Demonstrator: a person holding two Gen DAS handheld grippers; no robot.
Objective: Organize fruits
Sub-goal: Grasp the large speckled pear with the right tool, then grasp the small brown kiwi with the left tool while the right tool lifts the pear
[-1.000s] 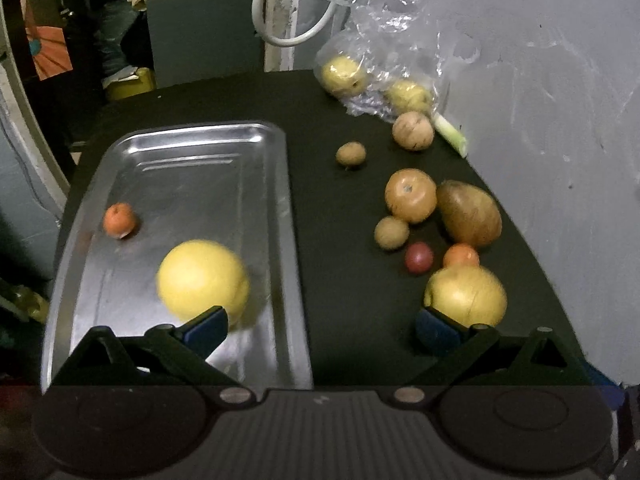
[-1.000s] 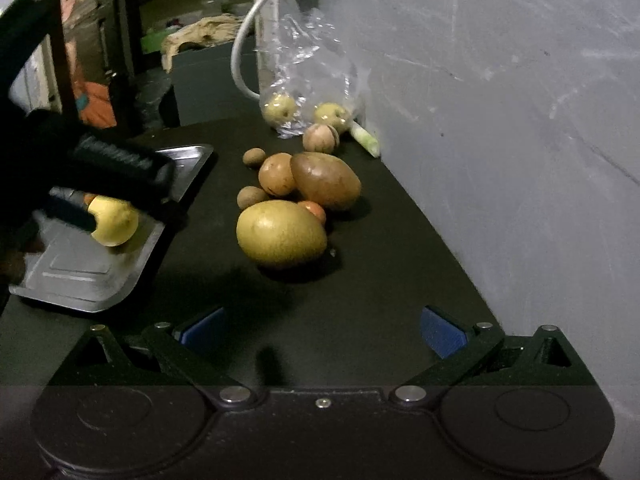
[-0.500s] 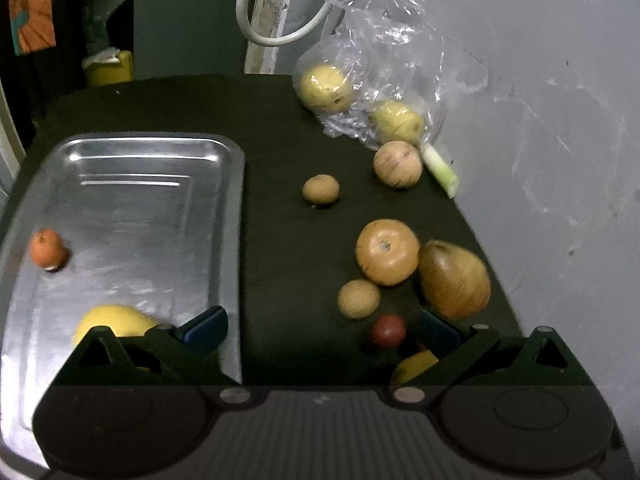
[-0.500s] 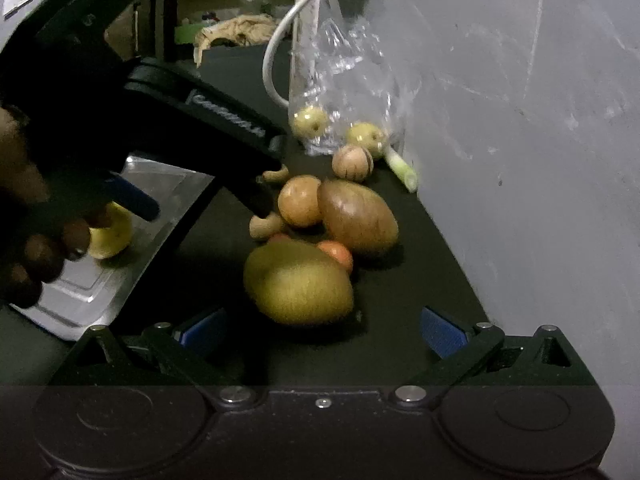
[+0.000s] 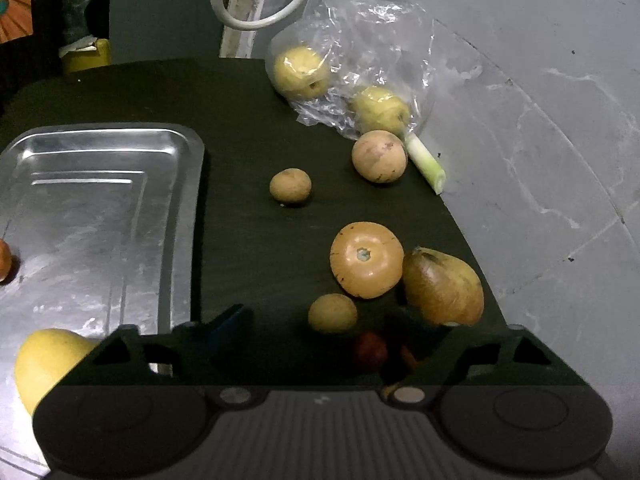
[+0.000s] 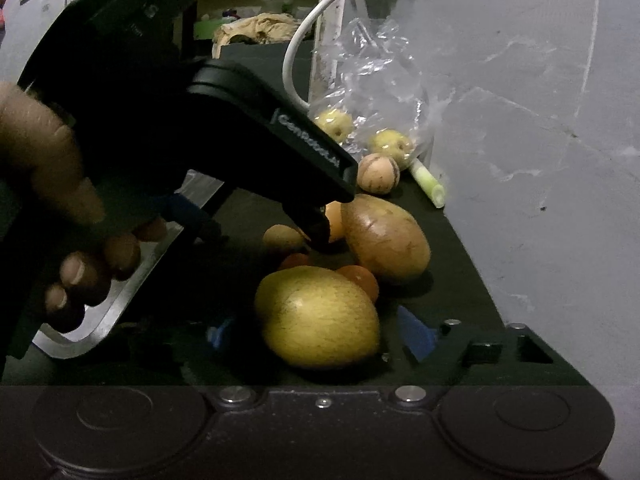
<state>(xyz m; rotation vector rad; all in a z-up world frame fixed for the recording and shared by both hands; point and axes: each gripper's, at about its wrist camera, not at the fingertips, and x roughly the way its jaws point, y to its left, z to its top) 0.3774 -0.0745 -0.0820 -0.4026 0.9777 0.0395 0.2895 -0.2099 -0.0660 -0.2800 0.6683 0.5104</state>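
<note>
Right wrist view: right gripper [image 6: 316, 334] spread around big yellow fruit [image 6: 317, 316], left gripper [image 5: 332, 330] open, crowding overhead. Could collide, or nudge fruit rolling off table [image 5: 248, 216].

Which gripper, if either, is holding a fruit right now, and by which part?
Neither holds anything yet. The right gripper is open, straddling the widest part of the large yellow fruit. The left gripper is open above the small fruits.
</note>
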